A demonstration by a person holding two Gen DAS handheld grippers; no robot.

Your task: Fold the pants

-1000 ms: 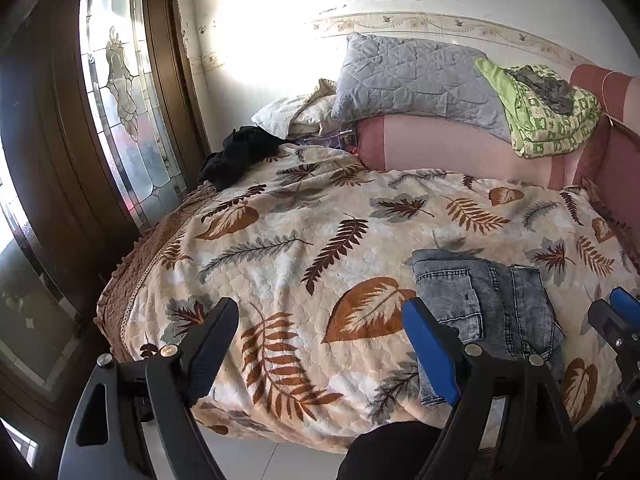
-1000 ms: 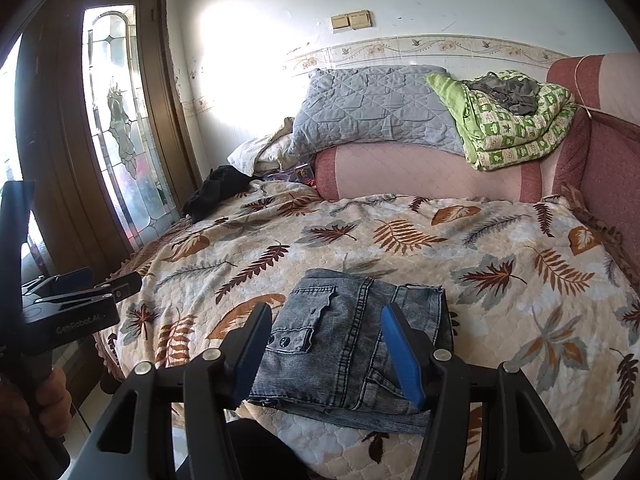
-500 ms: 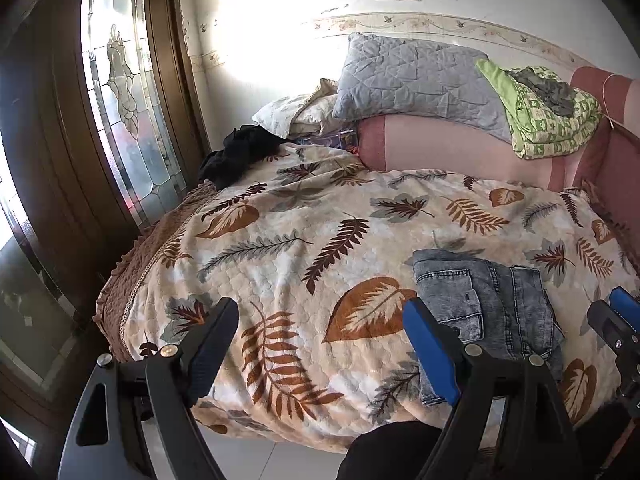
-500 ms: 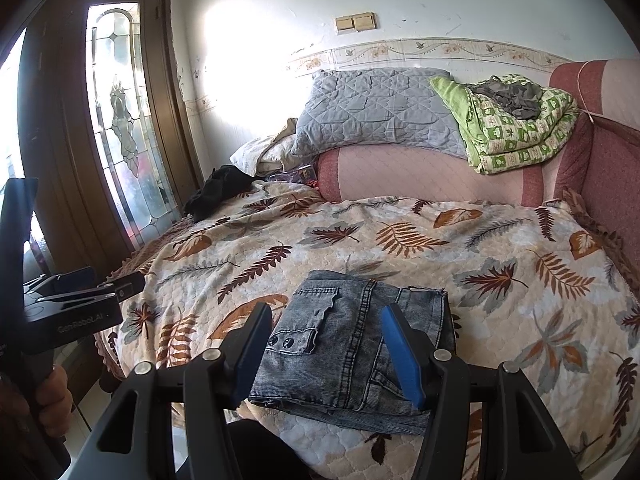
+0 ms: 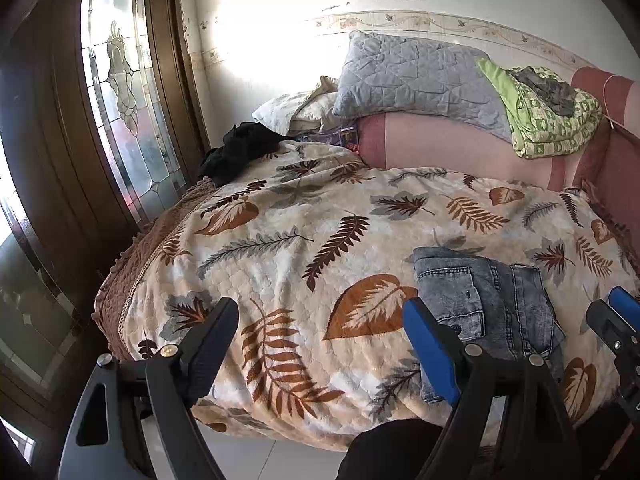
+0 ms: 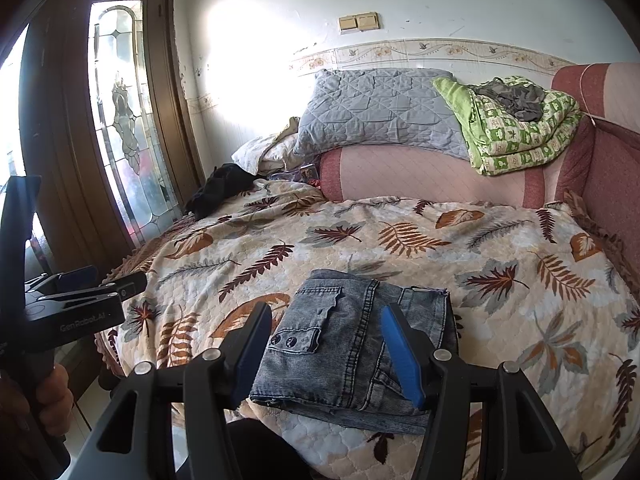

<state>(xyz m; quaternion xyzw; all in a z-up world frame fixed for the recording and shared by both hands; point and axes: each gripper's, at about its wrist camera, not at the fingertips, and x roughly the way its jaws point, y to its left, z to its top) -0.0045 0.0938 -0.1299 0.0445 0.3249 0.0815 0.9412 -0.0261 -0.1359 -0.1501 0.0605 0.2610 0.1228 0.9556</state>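
Observation:
Grey denim pants (image 6: 340,360) lie folded into a compact rectangle on the leaf-print bedspread (image 6: 500,280), close to the bed's near edge. My right gripper (image 6: 326,314) hovers just in front of them, open; the pants show between its blue-padded fingers but the pads do not press on them. In the left wrist view the pants (image 5: 480,300) sit to the right of my left gripper (image 5: 320,306), which is wide open over bare bedspread (image 5: 280,248) with nothing in it. Each gripper appears in the other's view: right gripper (image 5: 616,320), left gripper (image 6: 80,292), held by a hand (image 6: 44,392).
A grey quilted pillow (image 6: 380,112) and a green folded quilt (image 6: 516,128) rest on the pink bolster (image 6: 420,176) at the bed's head. A black garment (image 6: 220,192) lies at the far left corner. A stained-glass wooden door (image 6: 120,120) stands left.

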